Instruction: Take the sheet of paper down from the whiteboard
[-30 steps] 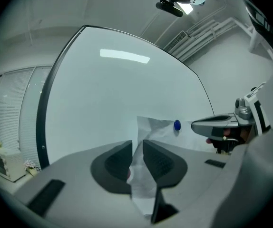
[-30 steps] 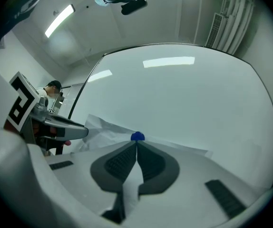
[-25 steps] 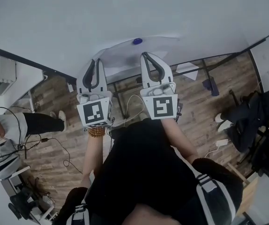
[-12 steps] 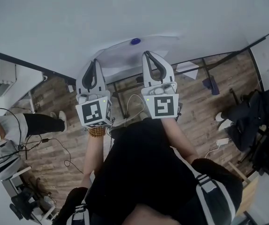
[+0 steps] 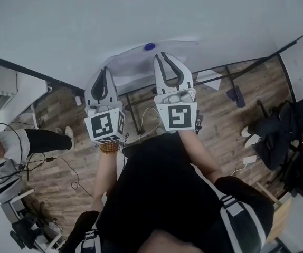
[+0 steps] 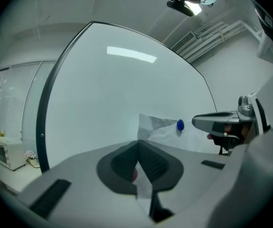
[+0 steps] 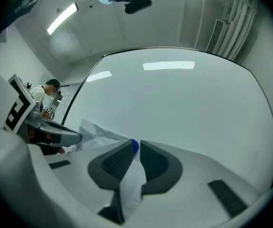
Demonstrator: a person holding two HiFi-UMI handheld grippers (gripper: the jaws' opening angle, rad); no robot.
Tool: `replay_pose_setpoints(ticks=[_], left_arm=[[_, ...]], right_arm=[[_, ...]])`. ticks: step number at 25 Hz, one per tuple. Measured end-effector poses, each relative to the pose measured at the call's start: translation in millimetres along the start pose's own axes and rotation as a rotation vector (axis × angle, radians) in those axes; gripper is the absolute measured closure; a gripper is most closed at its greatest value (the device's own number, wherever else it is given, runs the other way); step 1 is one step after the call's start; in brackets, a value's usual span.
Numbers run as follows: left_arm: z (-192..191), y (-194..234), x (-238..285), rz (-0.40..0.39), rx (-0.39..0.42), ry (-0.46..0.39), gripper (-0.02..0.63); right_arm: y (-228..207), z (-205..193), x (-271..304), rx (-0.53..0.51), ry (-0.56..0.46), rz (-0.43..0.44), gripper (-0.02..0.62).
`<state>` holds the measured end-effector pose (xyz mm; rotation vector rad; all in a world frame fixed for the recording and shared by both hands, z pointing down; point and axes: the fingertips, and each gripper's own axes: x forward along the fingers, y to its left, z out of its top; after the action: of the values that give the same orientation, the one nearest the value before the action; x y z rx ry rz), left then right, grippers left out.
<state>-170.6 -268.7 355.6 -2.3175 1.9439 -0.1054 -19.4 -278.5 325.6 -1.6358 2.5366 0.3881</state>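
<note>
Clamping the sheet of paper in the left gripper by the whiteboard's lower edge, just cracking the right gripper narrowly open astride the sheet, blue magnet dead ahead at its tips.

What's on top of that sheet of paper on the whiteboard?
A blue magnet sits on the sheet of paper near its upper edge. The whiteboard surface behind the paper is covered.

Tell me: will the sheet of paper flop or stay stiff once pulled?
Likely floppy: the sheet of paper looks creased and bulges off the whiteboard. Probably light: a small blue magnet pins it. It may tear if yanked while pinned.
</note>
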Motion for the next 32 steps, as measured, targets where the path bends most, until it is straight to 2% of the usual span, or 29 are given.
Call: replay_pose_setpoints(ticks=[5, 9, 32], left_arm=[[1, -4, -2, 0.001, -0.003, 0.000, 0.595], [0, -2, -2, 0.003, -0.007, -0.002, 0.595], [-12, -11, -3, -0.010, -0.039, 0.031, 0.595]], right_arm=[[5, 1, 3, -0.062, 0.020, 0.016, 0.523], [8, -9, 12, -0.090, 0.076, 0.006, 0.479], [10, -14, 27, -0.094, 0.105, 0.003, 0.462]])
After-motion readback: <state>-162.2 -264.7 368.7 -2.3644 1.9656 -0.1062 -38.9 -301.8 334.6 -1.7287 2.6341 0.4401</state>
